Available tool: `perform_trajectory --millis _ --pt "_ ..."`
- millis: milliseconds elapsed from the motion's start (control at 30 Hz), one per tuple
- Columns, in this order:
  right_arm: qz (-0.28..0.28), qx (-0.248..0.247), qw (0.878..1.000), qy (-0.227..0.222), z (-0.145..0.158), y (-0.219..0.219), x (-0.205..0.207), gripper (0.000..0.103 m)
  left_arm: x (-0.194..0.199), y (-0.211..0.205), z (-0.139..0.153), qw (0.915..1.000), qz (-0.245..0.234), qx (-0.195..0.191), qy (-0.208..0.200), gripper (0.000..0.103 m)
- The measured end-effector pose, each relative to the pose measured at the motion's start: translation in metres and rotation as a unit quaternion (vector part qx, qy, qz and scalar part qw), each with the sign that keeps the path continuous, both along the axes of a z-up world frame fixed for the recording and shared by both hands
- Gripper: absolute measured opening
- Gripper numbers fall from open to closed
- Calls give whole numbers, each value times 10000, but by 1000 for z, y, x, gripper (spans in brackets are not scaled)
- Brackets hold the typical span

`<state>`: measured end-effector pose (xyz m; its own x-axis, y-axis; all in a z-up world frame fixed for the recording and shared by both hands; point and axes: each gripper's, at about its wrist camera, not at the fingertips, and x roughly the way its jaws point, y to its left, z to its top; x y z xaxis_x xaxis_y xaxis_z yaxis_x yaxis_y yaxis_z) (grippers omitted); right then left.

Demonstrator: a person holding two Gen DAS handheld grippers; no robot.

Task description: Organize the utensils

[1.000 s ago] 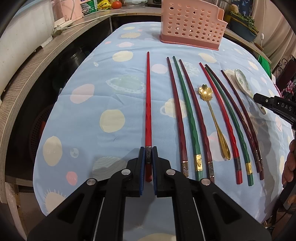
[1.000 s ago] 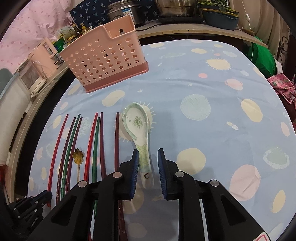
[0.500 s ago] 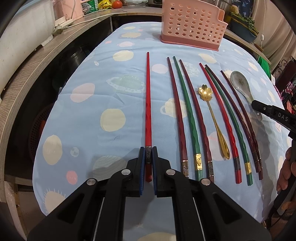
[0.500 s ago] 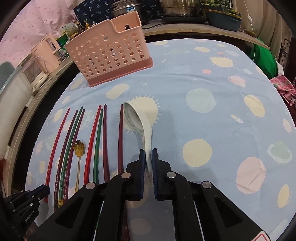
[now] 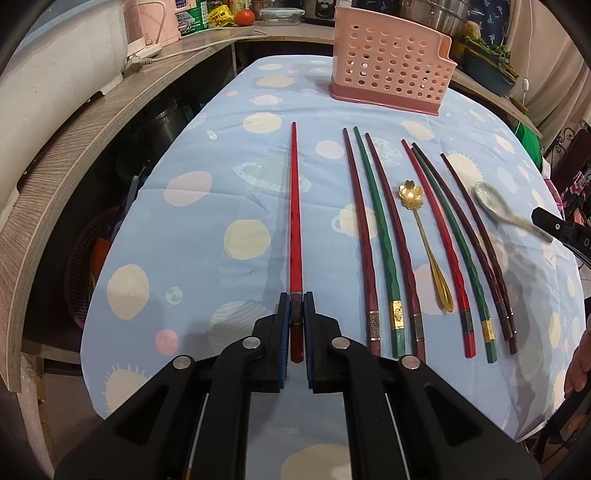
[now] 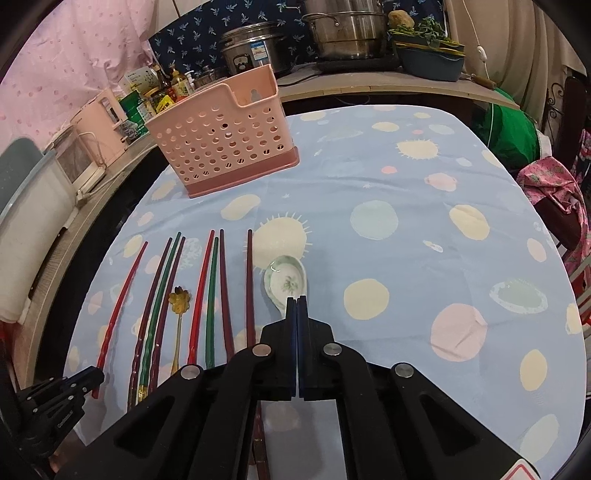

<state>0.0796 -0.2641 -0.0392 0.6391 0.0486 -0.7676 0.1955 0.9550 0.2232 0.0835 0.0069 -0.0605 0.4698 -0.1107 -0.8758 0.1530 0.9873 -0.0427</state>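
Note:
My left gripper (image 5: pixel 296 301) is shut on the near end of a bright red chopstick (image 5: pixel 294 206) that lies along the blue cloth. My right gripper (image 6: pixel 297 301) is shut on the handle of a white ceramic spoon (image 6: pixel 286 279) and holds it above the cloth; the spoon also shows in the left wrist view (image 5: pixel 495 203). Several red, green and dark chopsticks (image 5: pixel 384 236) and a gold flower spoon (image 5: pixel 424 236) lie in a row between the grippers. A pink perforated utensil basket (image 5: pixel 391 66) stands at the far end of the table.
The table carries a blue cloth with pastel circles (image 6: pixel 406 229). A wooden counter (image 5: pixel 74 140) curves along the left with appliances on it. Pots (image 6: pixel 347 33) and a tub of greens stand on the back counter. A person's hand (image 5: pixel 581 354) shows at the right edge.
My right gripper has closed on the ceramic spoon's handle and lifted it, the bowl tilting up then levelling. My left gripper stays shut on the red chopstick without moving.

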Motion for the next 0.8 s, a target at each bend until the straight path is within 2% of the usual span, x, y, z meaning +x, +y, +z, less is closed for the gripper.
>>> perform_trajectory --millis 267,300,367,467,600,800 --pt "-29 39 10000 -37 2 -2 -15 1 -7 0 3 10000 -21 27 -59 7" --pt "-38 66 10000 -31 1 -2 -17 3 -7 0 3 10000 -22 46 -68 7" --pt "-51 77 10000 23 -3 -2 -20 16 -8 1 2 10000 -15 36 -41 7" --pt "-21 139 9998 131 -13 -1 -22 24 -9 0 -1 10000 -17 48 -3 7" --pt "40 465 9987 220 -23 0 -21 26 -9 -1 -3 10000 -26 65 10 7" --pt "165 466 9981 378 -36 10 -14 23 -7 -1 -6 9999 -10 84 62 7"
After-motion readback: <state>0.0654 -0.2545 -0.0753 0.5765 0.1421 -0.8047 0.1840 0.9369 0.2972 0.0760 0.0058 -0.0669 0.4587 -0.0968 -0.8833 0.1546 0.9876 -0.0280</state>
